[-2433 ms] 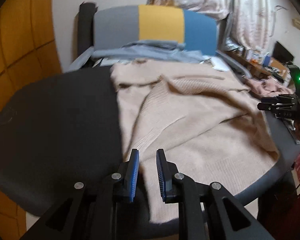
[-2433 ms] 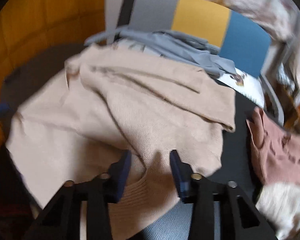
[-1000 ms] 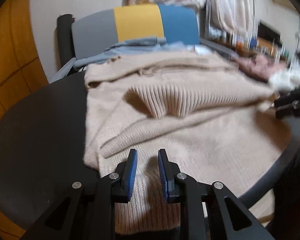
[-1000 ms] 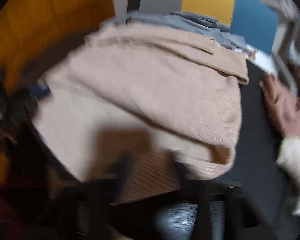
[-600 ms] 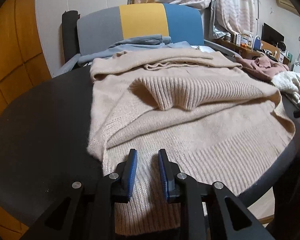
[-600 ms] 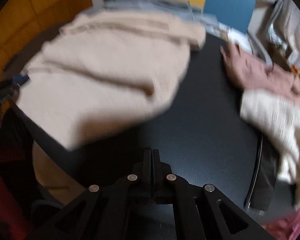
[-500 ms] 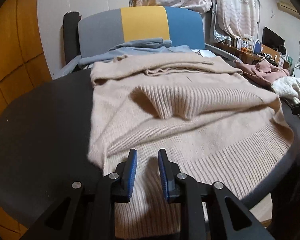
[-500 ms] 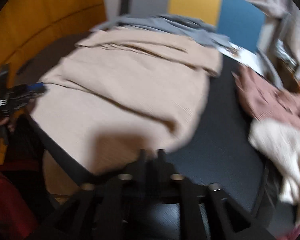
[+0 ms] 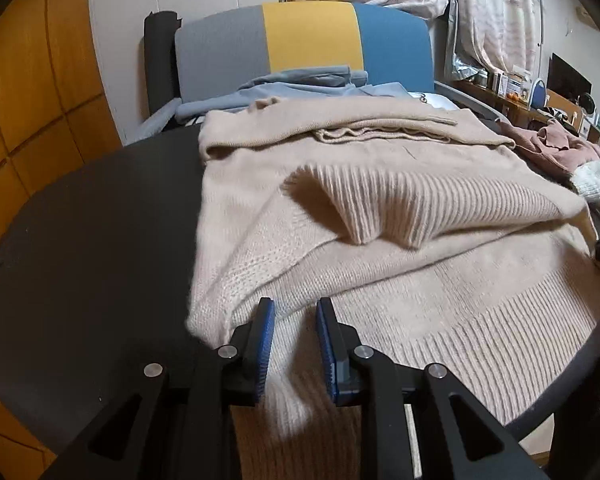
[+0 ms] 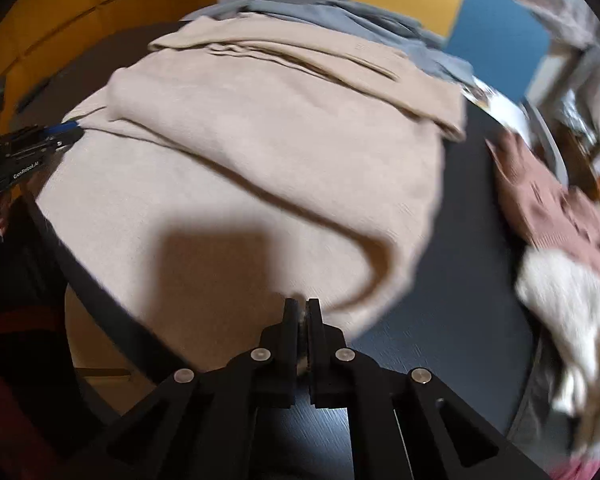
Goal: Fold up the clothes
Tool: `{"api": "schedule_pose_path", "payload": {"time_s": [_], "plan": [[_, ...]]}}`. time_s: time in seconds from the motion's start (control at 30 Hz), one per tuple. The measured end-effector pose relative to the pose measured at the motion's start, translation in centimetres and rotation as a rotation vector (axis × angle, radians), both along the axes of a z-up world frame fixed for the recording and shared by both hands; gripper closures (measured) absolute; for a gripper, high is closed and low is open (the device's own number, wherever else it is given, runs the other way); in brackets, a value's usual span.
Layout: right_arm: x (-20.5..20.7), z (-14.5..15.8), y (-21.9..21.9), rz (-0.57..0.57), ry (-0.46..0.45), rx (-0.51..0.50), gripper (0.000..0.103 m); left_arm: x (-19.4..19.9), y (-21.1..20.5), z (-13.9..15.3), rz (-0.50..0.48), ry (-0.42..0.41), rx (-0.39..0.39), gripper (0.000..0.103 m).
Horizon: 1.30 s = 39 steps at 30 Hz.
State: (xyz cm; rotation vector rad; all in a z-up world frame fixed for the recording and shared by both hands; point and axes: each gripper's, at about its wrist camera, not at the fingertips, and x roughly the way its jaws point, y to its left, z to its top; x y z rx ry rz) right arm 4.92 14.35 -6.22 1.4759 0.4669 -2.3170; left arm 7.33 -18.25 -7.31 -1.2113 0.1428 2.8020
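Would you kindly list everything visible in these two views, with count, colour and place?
Beige knitted sweater: one, spread over the table centre.
Round black table: one, beneath the clothes.
Grey-blue garment: one, behind the sweater.
Pink garment: one, table's right side.
White fluffy garment: one, beside the pink one.
Grey, yellow and blue chair back: one, behind the table.
Left gripper: black with blue pads, open over the sweater's near edge.
Right gripper: black, shut.

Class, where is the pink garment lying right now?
Right wrist view: the pink garment lies right of the beige sweater, beside the white knit.
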Motion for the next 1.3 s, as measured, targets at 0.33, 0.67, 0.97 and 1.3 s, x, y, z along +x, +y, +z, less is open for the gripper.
{"api": "schedule_pose_path", "payload": {"time_s": [0.33,0.67,0.97,1.3], "plan": [[-0.4,3.0,4.2,-0.113,0.052,-0.221,0.087,0.5,-2.0,1.1,0.035,-0.001,0.166,0.082],[-3.2,3.5,-11.0,0.326,0.185,-0.136,0.058,-1.6,0.9,3.3,-0.079,0.081,-0.057,0.082],[-9.7,1.9,-12.8,0.276,0.161,-0.079,0.098,-4.7,0.6,2.0,-0.117,-0.031,-0.033,0.082],[-19.8,-1.8,-6.9,-0.067,-0.176,-0.499,0.084,-7.5,1.6,2.7,-0.201,-0.051,0.071,0.082]]}}
